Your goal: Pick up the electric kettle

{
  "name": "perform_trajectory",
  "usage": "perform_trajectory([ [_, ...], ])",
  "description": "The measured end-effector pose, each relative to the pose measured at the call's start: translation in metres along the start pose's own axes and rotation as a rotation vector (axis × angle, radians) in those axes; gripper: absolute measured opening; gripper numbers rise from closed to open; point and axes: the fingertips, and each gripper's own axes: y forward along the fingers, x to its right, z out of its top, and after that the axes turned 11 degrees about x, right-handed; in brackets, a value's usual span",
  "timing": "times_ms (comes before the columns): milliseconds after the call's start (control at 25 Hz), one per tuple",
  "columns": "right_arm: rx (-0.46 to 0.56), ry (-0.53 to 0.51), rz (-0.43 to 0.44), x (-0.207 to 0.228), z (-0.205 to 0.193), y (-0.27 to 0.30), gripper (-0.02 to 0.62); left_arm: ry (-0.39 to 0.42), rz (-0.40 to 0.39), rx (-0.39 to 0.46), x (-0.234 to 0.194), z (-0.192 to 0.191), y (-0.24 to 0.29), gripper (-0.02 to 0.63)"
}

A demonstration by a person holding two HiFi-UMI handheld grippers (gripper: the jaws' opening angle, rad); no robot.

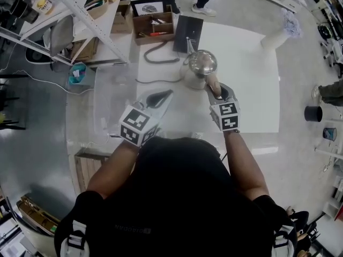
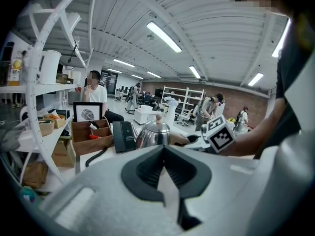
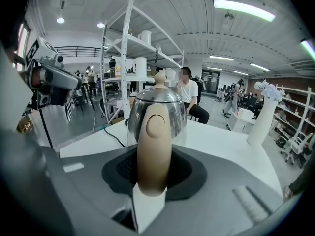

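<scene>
The electric kettle (image 1: 201, 63) is polished steel with a tan handle (image 1: 213, 84) and stands upright at the back of the white table (image 1: 252, 90). My right gripper (image 1: 217, 91) reaches to it from the front. In the right gripper view the handle (image 3: 153, 146) stands upright between the dark pads and fills the gap, so the jaws are shut on it. My left gripper (image 1: 161, 97) hovers over the table to the kettle's left and nearer me, its jaws shut with nothing in them. From the left gripper view the kettle (image 2: 153, 132) is ahead, beyond the gripper (image 2: 164, 149).
A black cable (image 1: 161, 55) curls beside the kettle. Behind it are a wooden box (image 1: 154, 25) and a black box (image 1: 187, 33). A white vase (image 1: 273, 36) stands at the far right corner. A white shelf rack (image 1: 69, 15) flanks the table's left. People stand beyond.
</scene>
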Motion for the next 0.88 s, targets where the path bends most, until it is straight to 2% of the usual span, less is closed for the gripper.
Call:
perform_trajectory([
  [480, 0.054, -0.009, 0.026, 0.006, 0.021, 0.007, 0.092, 0.001, 0.061, 0.014, -0.009, 0.006, -0.005, 0.003],
  [880, 0.13, -0.005, 0.029, 0.02, 0.056, 0.006, 0.091, -0.007, 0.11, 0.031, -0.017, 0.008, -0.012, 0.003],
])
